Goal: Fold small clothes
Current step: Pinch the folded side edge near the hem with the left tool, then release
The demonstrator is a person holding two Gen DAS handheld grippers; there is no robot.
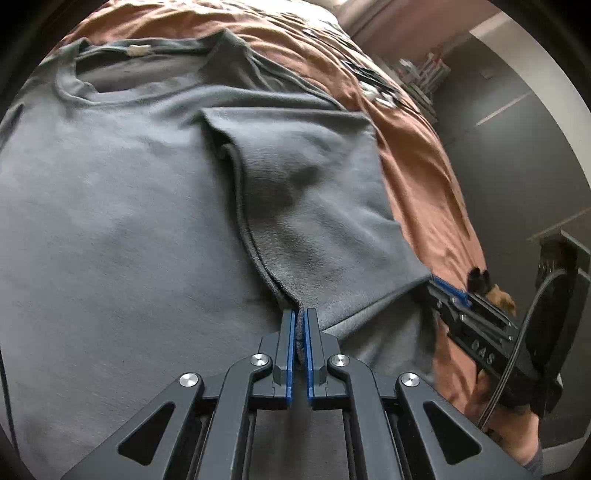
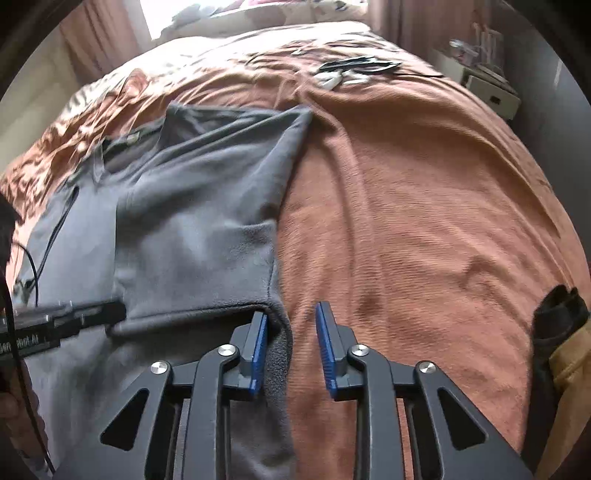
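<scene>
The grey T-shirt (image 1: 129, 221) is soft matt cloth with a fuzzy, brushed surface. The bedspread (image 2: 424, 221) is rust-coloured cloth with a fine ribbed weave. Both grippers have matt black frames, shiny metal screws and ridged blue pads on the fingers (image 2: 325, 332).

Rust-brown bedspread (image 2: 424, 229), ribbed and rumpled, covering the bed. Black and white small items (image 2: 351, 72), too blurred to identify, scattered at its far end. Pale bedside cabinet (image 2: 487, 94) at the far right corner, cluttered on top. Pinkish curtains (image 2: 96, 40) beside a bright window (image 2: 173, 14). Grey wall (image 1: 491, 147) alongside the bed.
</scene>
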